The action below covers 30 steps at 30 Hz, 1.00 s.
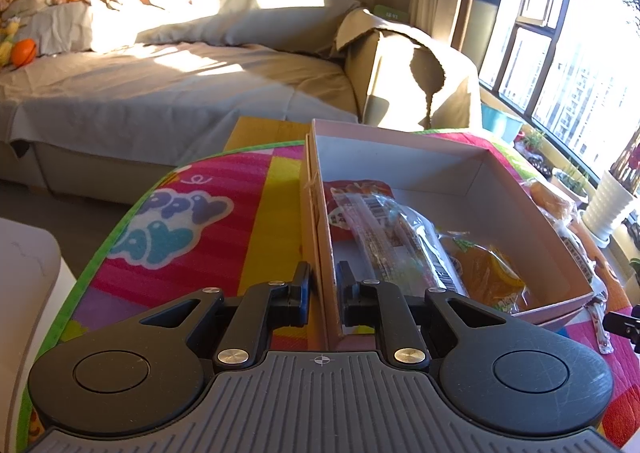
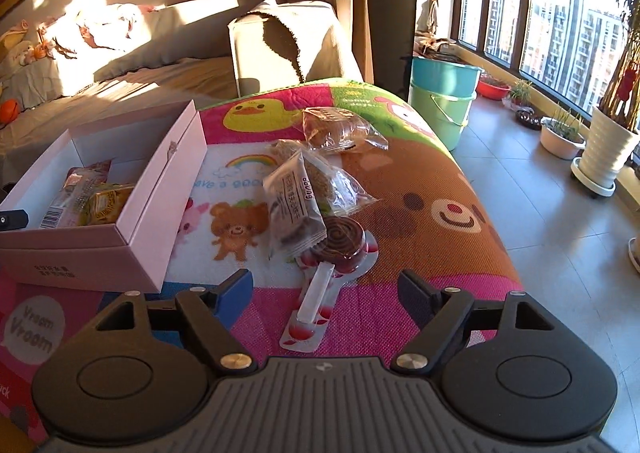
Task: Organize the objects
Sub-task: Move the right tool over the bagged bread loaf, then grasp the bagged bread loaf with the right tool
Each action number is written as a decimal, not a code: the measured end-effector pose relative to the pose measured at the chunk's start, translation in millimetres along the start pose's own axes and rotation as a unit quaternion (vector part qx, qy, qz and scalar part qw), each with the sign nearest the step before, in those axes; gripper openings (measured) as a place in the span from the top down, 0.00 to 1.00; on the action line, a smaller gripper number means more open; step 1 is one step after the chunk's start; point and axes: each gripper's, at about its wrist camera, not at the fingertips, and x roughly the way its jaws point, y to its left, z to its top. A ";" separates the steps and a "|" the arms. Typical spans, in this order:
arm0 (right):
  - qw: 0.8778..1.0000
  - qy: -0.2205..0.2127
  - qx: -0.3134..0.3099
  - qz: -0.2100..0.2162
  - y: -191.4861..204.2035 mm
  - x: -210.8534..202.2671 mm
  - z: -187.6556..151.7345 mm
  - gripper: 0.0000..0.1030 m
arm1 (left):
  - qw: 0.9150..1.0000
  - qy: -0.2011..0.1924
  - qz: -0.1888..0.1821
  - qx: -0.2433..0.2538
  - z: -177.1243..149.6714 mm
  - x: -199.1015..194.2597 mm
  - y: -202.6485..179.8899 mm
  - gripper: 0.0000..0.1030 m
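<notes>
Gripping box wall: left gripper (image 1: 323,293) fingers nearly closed, straddling near-left wall of pink box (image 1: 436,141) | right gripper (image 2: 326,291) spread wide, holding nothing, lollipop (image 2: 340,249) between fingers | box on mat (image 2: 420,189), left; snack packets (image 1: 396,237) inside | loose packets (image 2: 296,197) right of box

The box (image 2: 120,189) wall hides most of the 3 snack packets (image 2: 86,193) inside, and their label print is too tiny to read. The lollipop (image 2: 344,243) top sits half under a grey packet (image 2: 294,205).
</notes>
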 end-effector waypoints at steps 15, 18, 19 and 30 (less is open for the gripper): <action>0.996 -0.023 -0.087 -0.010 31.5 25.7 21.8 0.22 | 1.000 0.000 -0.001 0.000 0.0 0.3 -0.8 0.84; 0.996 -0.021 -0.090 0.011 32.9 31.4 35.2 0.22 | 1.000 0.000 -0.001 0.002 -0.1 0.3 -1.4 0.84; 0.996 -0.022 -0.090 0.015 31.9 33.6 42.7 0.22 | 1.000 0.000 -0.002 0.003 -0.2 0.4 -1.4 0.84; 0.999 0.029 0.009 -0.011 -14.1 139.5 145.4 0.22 | 1.000 0.002 -0.001 0.001 0.3 0.2 -4.4 0.84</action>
